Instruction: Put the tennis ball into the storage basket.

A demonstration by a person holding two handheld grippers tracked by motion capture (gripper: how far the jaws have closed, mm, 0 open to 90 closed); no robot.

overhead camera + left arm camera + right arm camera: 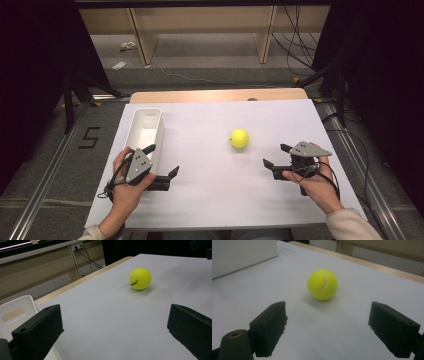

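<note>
The ball lies on the table centre, btw. both hands, untouched. Right gripper is held level at near right, jaws spread, pointing left at it. Left gripper rests near left beside the bin, also released.

White table with ball, bin

A white rectangular bin stood open on the left of the white-covered table. Beyond the table, wooden shelving rose from the floor, where cables and perhaps a power strip lay.
</note>
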